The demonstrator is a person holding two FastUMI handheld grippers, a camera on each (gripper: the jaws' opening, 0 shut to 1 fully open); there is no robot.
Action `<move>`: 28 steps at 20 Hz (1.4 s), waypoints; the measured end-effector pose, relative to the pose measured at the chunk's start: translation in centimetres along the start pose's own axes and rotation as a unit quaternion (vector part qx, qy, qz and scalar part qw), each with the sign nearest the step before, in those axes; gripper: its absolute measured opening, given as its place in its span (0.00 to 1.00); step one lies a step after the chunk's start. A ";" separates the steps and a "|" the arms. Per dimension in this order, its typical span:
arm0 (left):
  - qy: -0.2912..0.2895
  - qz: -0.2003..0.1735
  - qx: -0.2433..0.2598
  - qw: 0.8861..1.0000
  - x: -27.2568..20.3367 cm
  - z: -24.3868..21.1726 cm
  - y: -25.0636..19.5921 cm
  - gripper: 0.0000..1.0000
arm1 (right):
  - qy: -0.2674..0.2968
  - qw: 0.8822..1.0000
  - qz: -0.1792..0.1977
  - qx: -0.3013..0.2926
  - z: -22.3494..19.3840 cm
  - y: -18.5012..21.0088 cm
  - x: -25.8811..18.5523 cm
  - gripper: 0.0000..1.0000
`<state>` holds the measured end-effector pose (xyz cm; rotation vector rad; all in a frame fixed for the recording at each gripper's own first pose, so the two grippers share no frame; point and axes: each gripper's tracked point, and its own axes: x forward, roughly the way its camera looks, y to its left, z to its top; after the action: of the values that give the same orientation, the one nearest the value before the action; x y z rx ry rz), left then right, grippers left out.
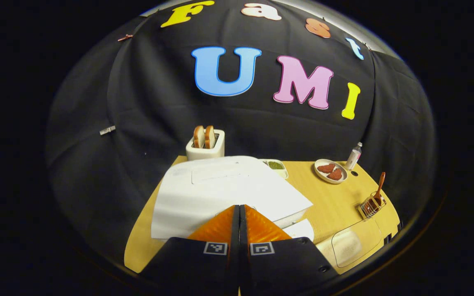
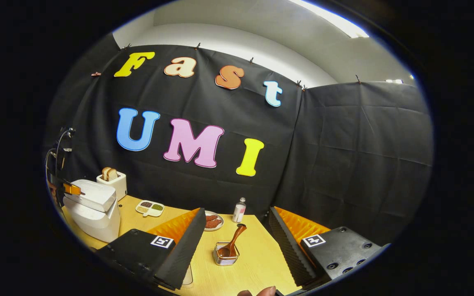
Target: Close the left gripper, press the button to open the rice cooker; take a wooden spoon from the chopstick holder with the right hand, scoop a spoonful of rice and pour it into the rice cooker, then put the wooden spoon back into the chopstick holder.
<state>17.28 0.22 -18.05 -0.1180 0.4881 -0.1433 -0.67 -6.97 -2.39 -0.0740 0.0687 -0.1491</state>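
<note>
Left hand-held gripper (image 1: 239,213) is clenched, its two fingers pressed together with nothing between them, their tips over the near edge of the rice cooker (image 1: 220,193). That white cooker, its lid down, is the landmark on the pale wooden worktop (image 1: 331,205). In the right gripper view the left hand-held gripper (image 2: 72,189) shows again, its tip at the upper left edge of the cooker (image 2: 93,209); whether it touches the lid cannot be told.

Right hand-held gripper (image 2: 233,230) is released, its fingers spread wide and holding nothing. Between them, farther off, stands the chopstick holder (image 2: 225,254), a small wire basket well to the right of the cooker, with the wooden spoon (image 2: 233,242) leaning inside it, bowl down and handle tilted up to the right. In the left gripper view the holder (image 1: 370,205) and spoon (image 1: 380,187) stand far right of the cooker, near the worktop's edge.

Behind the cooker a toaster (image 1: 205,146) holds two slices of bread. Right of the cooker lie a divided dish of grains (image 2: 149,208), then a plate with reddish pieces (image 1: 331,170), then a small bottle (image 1: 354,156) by the wall. A clear shallow tray (image 1: 354,242) with white contents, likely rice, lies in front of the holder, right of the cooker.
</note>
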 end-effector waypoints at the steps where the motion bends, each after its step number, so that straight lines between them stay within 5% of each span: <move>1: -0.015 0.002 0.003 1.000 -0.1 0.9 0.1 0.07 | -0.001 1.000 0.001 0.001 0.1 0.0 -0.1 0.97; 12: -0.152 0.036 0.058 0.986 -3.4 8.9 0.8 0.08 | -0.006 1.000 0.003 0.005 0.5 -0.8 -1.3 0.97; 14: -0.160 0.028 0.048 0.986 -4.2 8.9 0.5 0.34 | -0.008 1.000 0.001 0.005 0.6 -1.1 -1.5 0.97; 17: -0.172 0.018 0.033 0.984 -5.7 8.5 0.3 0.97 | -0.008 1.000 0.005 0.008 0.5 -1.1 -1.7 0.97; 28: -0.179 0.036 0.018 0.983 -12.0 7.3 -1.0 0.95 | 0.005 0.998 0.057 0.029 -1.0 -0.6 -0.1 0.98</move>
<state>10.17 1.80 -6.05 -0.0888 0.1295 -0.0571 -0.97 -7.65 -3.33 -0.0105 0.0779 -0.0368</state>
